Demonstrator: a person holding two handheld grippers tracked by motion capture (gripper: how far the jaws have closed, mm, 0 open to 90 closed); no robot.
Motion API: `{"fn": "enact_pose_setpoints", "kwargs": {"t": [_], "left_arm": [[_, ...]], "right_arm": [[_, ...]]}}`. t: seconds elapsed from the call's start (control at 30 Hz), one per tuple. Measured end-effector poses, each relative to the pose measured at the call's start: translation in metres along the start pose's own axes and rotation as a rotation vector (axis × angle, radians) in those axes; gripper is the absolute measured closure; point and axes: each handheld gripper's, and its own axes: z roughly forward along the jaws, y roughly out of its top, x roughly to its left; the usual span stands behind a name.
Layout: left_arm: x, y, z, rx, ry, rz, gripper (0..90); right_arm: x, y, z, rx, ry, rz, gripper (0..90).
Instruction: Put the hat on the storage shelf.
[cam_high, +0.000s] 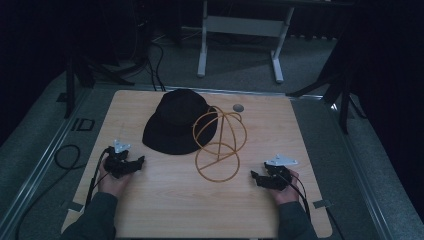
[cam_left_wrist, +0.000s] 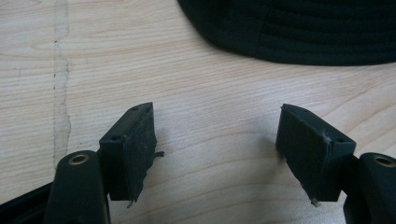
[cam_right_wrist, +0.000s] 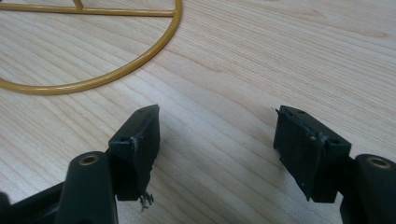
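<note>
- Plainly, the work centres on the black fabric bucket hat (cam_high: 176, 122) and the yellow wire hat stand (cam_high: 218, 142), a frame of thin hoops with a round base ring; both sit mid-bench, toward the far half.
- The hat lies flat on its brim, crown up, on the left; the wire stand lies tipped on its side just to the right, its domed hoops touching or overlapping the hat's right brim edge. Lying down like this, the stand cannot carry the hat, so it would probably need setting upright on its ring first.
- The stand's base ring points toward the near side, within easy reach of the right hand; its curved yellow rod (cam_right_wrist: 116, 70) crosses the far left of the right gripper view.
- The left hand-held gripper (cam_high: 134, 162) rests near the left edge, jaws spread wide with nothing but bare wood between them; the hat's dark brim (cam_left_wrist: 299, 32) lies just ahead of it, well placed for a pinch on the brim.
- The right hand-held gripper (cam_high: 257, 177) sits near the right edge, likewise wide open and empty, aimed toward the stand's ring.
- Both grippers lie low on the light wooden bench (cam_high: 165, 200), one on each side of the two things, which suits a two-handed job: one steadies the frame, the other lifts the hat.
- A small grey round disc (cam_high: 238, 107) sits at the far edge, apart from all this.
</note>
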Motion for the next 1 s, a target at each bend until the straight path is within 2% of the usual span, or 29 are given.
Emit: {"fn": "enact_pose_setpoints", "kwargs": {"t": [0.17, 0.37, 0.53, 0.57, 0.6, 0.63, 0.77, 0.93, 1.0], "left_arm": [[-0.001, 0.000, 0.000, -0.001, 0.008, -0.008, 28.7], [0.003, 0.000, -0.003, 0.007, -0.006, 0.004, 31.7], [0.006, 0.001, -0.006, 0.025, -0.007, 0.001, 43.7], [0.007, 0.003, -0.009, 0.049, 0.014, -0.007, 48.4], [0.007, 0.003, -0.009, 0.049, 0.014, -0.007, 50.8], [0.006, 0.005, -0.011, 0.074, 0.053, -0.005, 53.1], [0.005, 0.013, -0.020, 0.084, 0.072, 0.010, 56.4], [0.007, 0.022, -0.027, 0.085, 0.061, 0.005, 56.6], [0.008, 0.029, -0.031, 0.088, 0.052, 0.014, 56.6]], "right_arm": [[0.000, 0.000, 0.000, 0.002, 0.001, -0.001, 30.7], [0.000, 0.000, 0.000, 0.001, 0.002, -0.002, 30.4], [0.000, 0.000, 0.000, 0.001, 0.002, -0.002, 30.4], [0.000, 0.000, 0.000, 0.001, 0.002, -0.002, 30.2], [0.000, 0.000, 0.000, 0.001, 0.002, -0.002, 30.2], [0.000, 0.000, 0.000, 0.002, 0.003, -0.003, 30.0], [0.000, 0.000, 0.000, 0.001, 0.003, -0.004, 29.9], [0.000, 0.000, 0.000, 0.002, 0.005, -0.005, 29.5], [0.000, 0.000, 0.000, 0.002, 0.006, -0.005, 29.4]]}}
